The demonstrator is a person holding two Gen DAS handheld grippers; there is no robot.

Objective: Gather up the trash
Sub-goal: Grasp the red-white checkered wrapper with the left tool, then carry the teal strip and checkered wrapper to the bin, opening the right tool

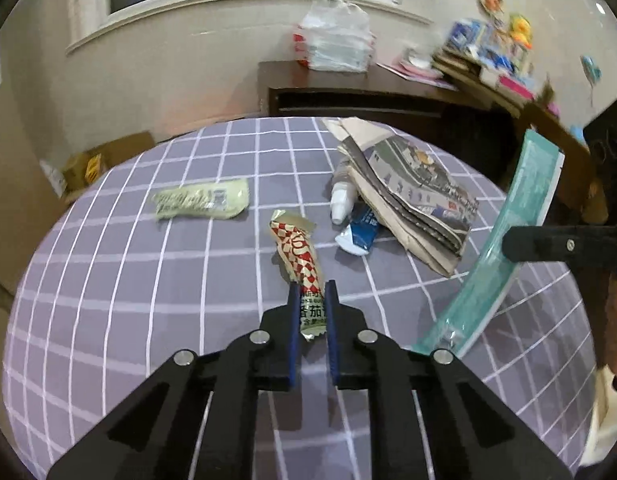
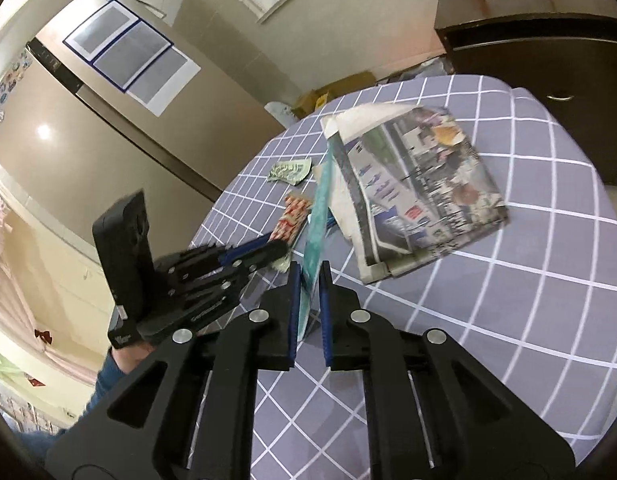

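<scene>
Two hand-held grippers: left hand-held gripper (image 1: 313,292) clamps red-checked foil snack wrapper (image 1: 298,254); right hand-held gripper (image 2: 307,276) clamps teal plastic sleeve (image 2: 317,216), both lifted off the bench (image 1: 148,280) for disposal.

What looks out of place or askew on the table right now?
The folded newspaper lies skewed on top of a small white bottle and a blue-and-white wrapper, partly hiding both. The teal packet stands nearly upright off the cloth, pinched in the right gripper. The left gripper clamps the red-checked wrapper.
</scene>
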